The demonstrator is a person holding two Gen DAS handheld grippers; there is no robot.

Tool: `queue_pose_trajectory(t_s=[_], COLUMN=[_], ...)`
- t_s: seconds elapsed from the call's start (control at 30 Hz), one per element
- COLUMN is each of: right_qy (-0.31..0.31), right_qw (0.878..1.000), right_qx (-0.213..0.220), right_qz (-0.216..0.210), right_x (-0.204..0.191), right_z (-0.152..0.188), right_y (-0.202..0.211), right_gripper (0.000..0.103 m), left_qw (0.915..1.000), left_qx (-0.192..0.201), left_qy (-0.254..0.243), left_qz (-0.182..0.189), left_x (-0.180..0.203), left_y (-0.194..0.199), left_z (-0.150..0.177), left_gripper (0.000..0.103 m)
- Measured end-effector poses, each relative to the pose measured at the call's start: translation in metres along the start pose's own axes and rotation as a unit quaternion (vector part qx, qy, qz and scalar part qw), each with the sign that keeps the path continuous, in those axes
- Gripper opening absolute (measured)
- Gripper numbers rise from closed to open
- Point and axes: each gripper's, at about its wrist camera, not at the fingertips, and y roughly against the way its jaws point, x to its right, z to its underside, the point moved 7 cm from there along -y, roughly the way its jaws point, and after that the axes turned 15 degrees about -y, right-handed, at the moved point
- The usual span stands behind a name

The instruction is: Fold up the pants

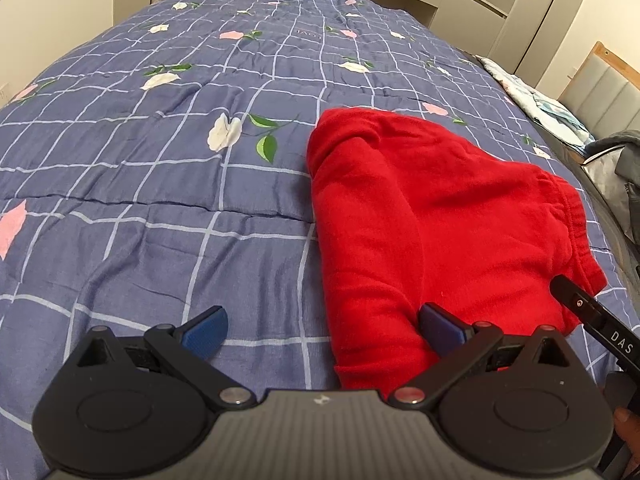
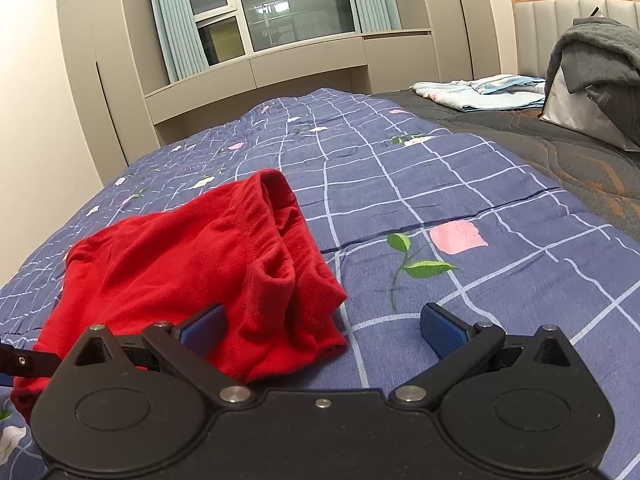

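We see the red pants (image 1: 432, 216) lying in a folded bundle on the blue checked quilt (image 1: 160, 184), which is printed with white and pink flowers and covers the bed. In the left wrist view the bundle fills the centre and lower right of the frame, its gathered elastic waistband running down the right edge of the cloth. Our left gripper (image 1: 324, 330) sits at the bottom of that frame with its jaws spread wide and nothing between them; one blue pad (image 1: 208, 330) hangs over bare quilt, while the other is at the near edge of the red cloth, though we cannot say for sure that it touches. A black finger of the other tool, lettered DAS, juts in at the lower right of this frame. In the right wrist view the pants occupy the left and lower centre, the waistband opening turned toward the upper middle of the frame. Our right gripper (image 2: 324, 330) also has its jaws wide apart and empty, the left pad over the near hem of the pants and the right pad over the quilt. At the upper right of this frame lie a pale blue folded cloth (image 2: 484, 90) and a grey garment (image 2: 596, 52) draped over a bag, with a window (image 2: 276, 8) at the top centre.
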Motion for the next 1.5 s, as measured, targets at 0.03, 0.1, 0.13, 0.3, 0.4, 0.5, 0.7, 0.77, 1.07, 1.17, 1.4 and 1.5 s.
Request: queue_pose_trajectory(t_s=[0.03, 0.1, 0.13, 0.3, 0.4, 0.5, 0.7, 0.77, 1.07, 1.17, 1.4, 1.5], right_qy=[-0.001, -0.002, -0.002, -0.004, -0.005, -0.007, -0.033, -0.042, -0.005, -0.017, -0.042, -0.037], right_qw=[1.000, 1.000, 1.000, 1.000, 1.000, 1.000, 0.999, 0.998, 0.977, 0.961, 0.940, 0.946], right_qx=[0.000, 0.000, 0.000, 0.001, 0.001, 0.001, -0.014, -0.024, -0.148, -0.190, -0.225, -0.207], right_qz=[-0.001, -0.001, -0.001, -0.003, -0.004, -0.006, -0.030, -0.049, -0.157, -0.202, -0.253, -0.245], right_x=[0.000, 0.000, 0.000, 0.001, 0.001, 0.001, 0.005, 0.006, -0.013, -0.017, -0.025, -0.028], right_z=[0.000, 0.000, 0.000, 0.000, 0.000, 0.001, -0.007, -0.013, -0.040, -0.042, -0.041, -0.035], right_y=[0.000, 0.000, 0.000, 0.001, 0.000, 0.000, 0.001, 0.001, -0.044, -0.058, -0.067, -0.064], right_gripper=[0.103, 0.103, 0.103, 0.103, 0.103, 0.103, 0.103, 0.103, 0.103, 0.103, 0.103, 0.103], left_qw=[1.0000, 1.0000, 1.0000, 1.0000, 1.0000, 0.9999, 0.9991, 0.9991, 0.9971, 0.9961, 0.9954, 0.9958], left_qx=[0.001, 0.002, 0.002, -0.001, -0.004, -0.007, -0.025, -0.023, -0.017, -0.041, -0.040, -0.043], left_qy=[0.001, 0.001, 0.001, 0.002, 0.004, 0.006, 0.026, 0.026, 0.011, 0.016, 0.023, 0.014], left_qz=[0.001, 0.002, 0.002, 0.004, 0.007, 0.008, 0.020, 0.026, 0.074, 0.077, 0.084, 0.079], left_x=[0.000, 0.000, 0.000, 0.000, -0.001, -0.001, -0.005, -0.007, 0.001, 0.001, -0.002, -0.001], left_y=[-0.001, -0.002, -0.002, -0.003, -0.004, -0.004, -0.002, -0.001, -0.025, -0.037, -0.039, -0.042], left_z=[0.000, 0.001, 0.001, 0.000, -0.001, -0.001, -0.011, -0.018, -0.045, -0.044, -0.045, -0.046], left_gripper=[0.103, 0.103, 0.103, 0.103, 0.103, 0.103, 0.102, 0.103, 0.103, 0.102, 0.103, 0.102])
